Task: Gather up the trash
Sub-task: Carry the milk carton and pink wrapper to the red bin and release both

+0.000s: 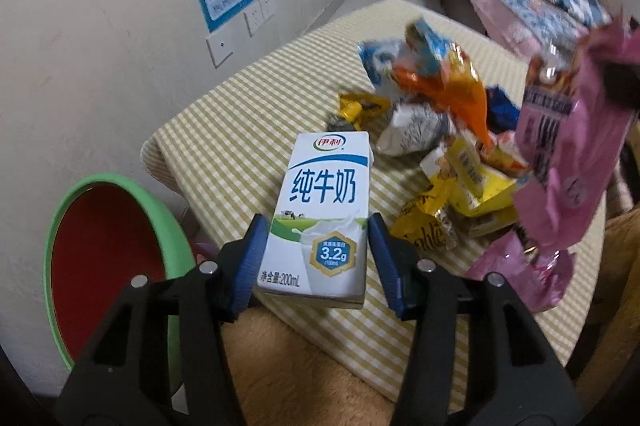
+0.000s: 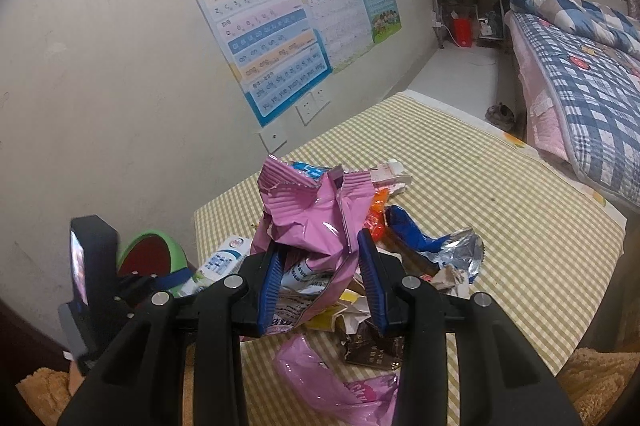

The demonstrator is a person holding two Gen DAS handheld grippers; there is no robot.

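Checked yellow cloth covered the bench (image 1: pixel 224 154), which stood against a pale wall hung with school charts, a bed with a blue plaid quilt (image 2: pixel 580 74) beyond at two o'clock.

Nearest the left camera, the left gripper (image 1: pixel 314 244) had its jaws pressed to both sides of a white milk carton (image 1: pixel 320 210). The carton looked lifted over the bench's near edge, though whether its far end touched the cloth could not be told. It was gripped low on its body, likely so it would stay upright while carried. At nine o'clock from it stood a green bin with a red inside (image 1: pixel 100 258), just beside the bench, its mouth tilted toward the camera; it seemed the natural place for the trash.

In the right camera, the right gripper (image 2: pixel 322 282) had its jaws closed on a crumpled pink snack bag (image 2: pixel 312 218), held clear of the bench with its torn mouth upward, perhaps to keep crumbs in. Below it, at six o'clock, lay a second pink wrapper (image 2: pixel 340 382) near the bench edge.

Farther on, at twelve to two o'clock, the remaining pile lay: yellow wrappers (image 1: pixel 460 194), an orange one (image 1: pixel 452 94), and a blue and silver foil bag (image 2: pixel 440 246), all touching or overlapping. Much of the collecting seemed left to do.
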